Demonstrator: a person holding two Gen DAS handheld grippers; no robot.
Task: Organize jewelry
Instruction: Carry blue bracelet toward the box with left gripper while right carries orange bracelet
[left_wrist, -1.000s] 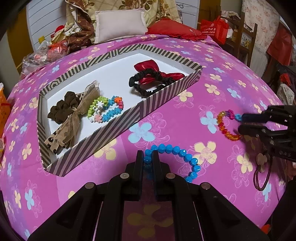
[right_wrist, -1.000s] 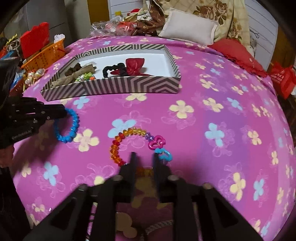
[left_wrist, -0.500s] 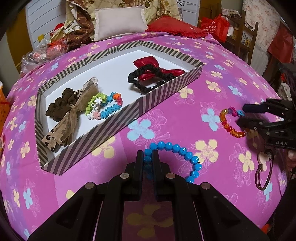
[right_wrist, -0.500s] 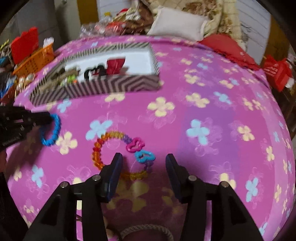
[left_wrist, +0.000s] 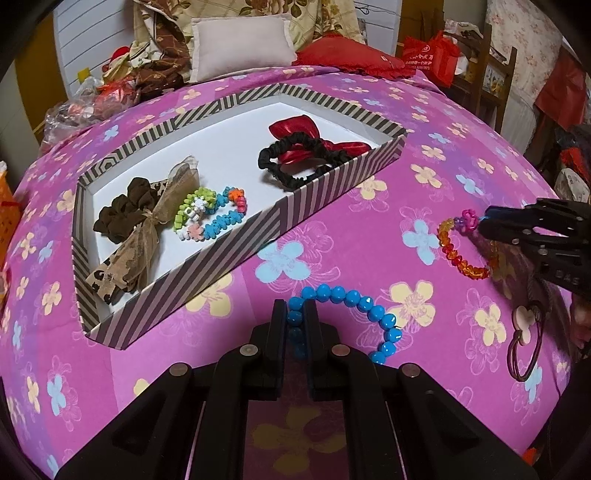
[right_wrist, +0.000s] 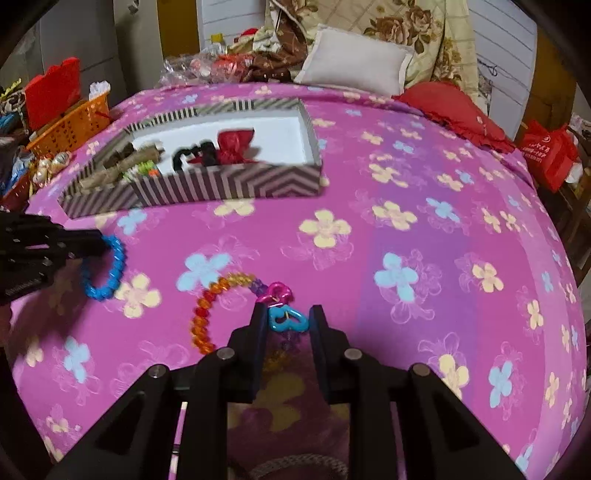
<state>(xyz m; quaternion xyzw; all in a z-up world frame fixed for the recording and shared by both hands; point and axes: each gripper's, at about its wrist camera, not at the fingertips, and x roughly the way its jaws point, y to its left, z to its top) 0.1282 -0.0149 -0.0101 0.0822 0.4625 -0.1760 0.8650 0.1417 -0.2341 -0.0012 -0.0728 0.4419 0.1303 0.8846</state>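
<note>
The left gripper (left_wrist: 295, 317) is clamped on the blue bead bracelet (left_wrist: 369, 306). The right gripper (right_wrist: 288, 321) is closing around the orange bracelet's (right_wrist: 201, 321) blue charm (right_wrist: 288, 320), not yet pressing it.

Three bracelets (left_wrist: 347, 314), three hair ties (left_wrist: 295, 158), one tray (left_wrist: 332, 184)

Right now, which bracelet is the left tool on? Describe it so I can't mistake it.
On the pink flowered bedspread, look just in front of the striped tray's near wall. The blue bracelet lies there, one end pinched in the left tool. It is all round blue beads; the other loose bracelet is red, orange and yellow.
</note>
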